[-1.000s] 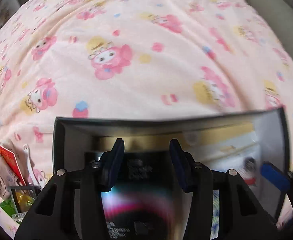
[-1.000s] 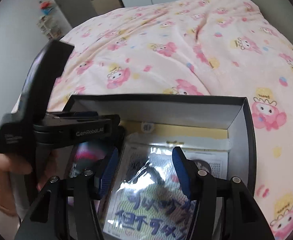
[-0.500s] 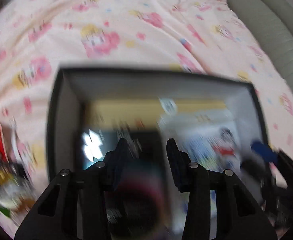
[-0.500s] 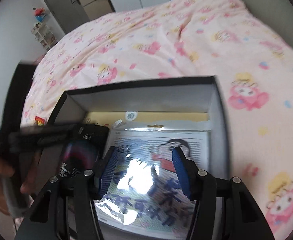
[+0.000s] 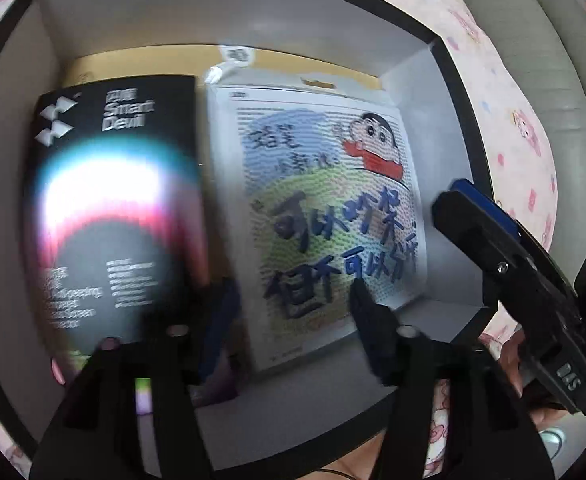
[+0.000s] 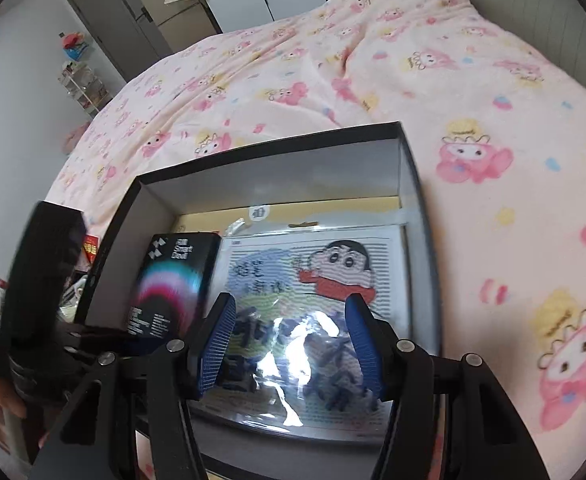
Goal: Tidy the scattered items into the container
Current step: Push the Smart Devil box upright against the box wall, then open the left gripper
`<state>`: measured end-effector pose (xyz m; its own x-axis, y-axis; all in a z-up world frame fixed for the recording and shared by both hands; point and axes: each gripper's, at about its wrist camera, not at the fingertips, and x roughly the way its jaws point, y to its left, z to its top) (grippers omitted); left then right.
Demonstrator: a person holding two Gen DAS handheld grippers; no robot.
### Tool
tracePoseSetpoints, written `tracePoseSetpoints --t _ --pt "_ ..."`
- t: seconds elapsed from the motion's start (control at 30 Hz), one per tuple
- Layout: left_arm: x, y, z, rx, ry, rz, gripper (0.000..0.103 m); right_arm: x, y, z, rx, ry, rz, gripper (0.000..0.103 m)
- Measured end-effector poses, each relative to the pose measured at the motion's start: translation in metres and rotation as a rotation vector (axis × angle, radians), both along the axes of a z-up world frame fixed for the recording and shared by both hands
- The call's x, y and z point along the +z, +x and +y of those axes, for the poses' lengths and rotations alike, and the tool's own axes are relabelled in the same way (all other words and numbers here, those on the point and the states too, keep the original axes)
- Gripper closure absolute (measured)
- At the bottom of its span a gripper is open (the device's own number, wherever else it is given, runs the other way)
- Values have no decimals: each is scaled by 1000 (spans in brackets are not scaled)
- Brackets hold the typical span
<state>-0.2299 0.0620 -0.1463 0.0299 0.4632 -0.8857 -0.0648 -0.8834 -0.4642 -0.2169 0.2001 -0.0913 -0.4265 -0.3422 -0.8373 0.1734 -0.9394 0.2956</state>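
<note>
A black box with white inner walls (image 5: 421, 76) (image 6: 277, 164) lies open on the bed. Inside it lie a black "Smart Devil" packet (image 5: 113, 200) (image 6: 173, 284) on the left and a clear-wrapped cartoon card (image 5: 325, 204) (image 6: 313, 304) on the right. My left gripper (image 5: 289, 328) hovers open and empty over the box, above the gap between the two items. My right gripper (image 6: 289, 344) is open and empty over the near end of the cartoon card. The right gripper also shows in the left wrist view (image 5: 505, 256), at the box's right wall.
The box rests on a pink cartoon-print blanket (image 6: 493, 160) that covers the bed. Small scattered items, one a red packet (image 6: 91, 246), lie on the blanket left of the box. A grey padded headboard (image 5: 565, 40) runs along the right. A door and shelves (image 6: 105, 20) stand far back.
My left gripper has tilted down and moved in over the box, leaving the black packet lying inside. My right gripper has pulled back a little and stays open.
</note>
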Motion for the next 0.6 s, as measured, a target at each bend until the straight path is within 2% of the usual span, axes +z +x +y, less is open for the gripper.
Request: tracePoseSetpoints --t 0.13,0.2,0.3,0.33,0.4,0.47,0.53,0.6 --pt "14 -4 -14 32 -13 65 45 -5 -1 -3 -2 14 -2 50" --pt "19 -6 -26 68 -88 106 45 -4 -1 0 -12 15 3 50" --pt "13 -15 -40 122 -222 110 45 -4 -5 3 -28 25 9 50" --pt "10 -17 -43 132 -252 110 49 -5 -6 3 -30 27 8 49" --pt "7 -24 -38 113 -295 105 49 -6 -7 2 -29 32 6 50" --pt "2 -38 -30 89 -390 126 49 -5 -4 0 -14 38 8 50" --pt "-6 -51 -25 92 -445 113 44 -4 -2 -3 -7 56 18 50" --pt "-14 -58 -26 113 -453 74 37 -6 -1 -10 -5 128 37 50"
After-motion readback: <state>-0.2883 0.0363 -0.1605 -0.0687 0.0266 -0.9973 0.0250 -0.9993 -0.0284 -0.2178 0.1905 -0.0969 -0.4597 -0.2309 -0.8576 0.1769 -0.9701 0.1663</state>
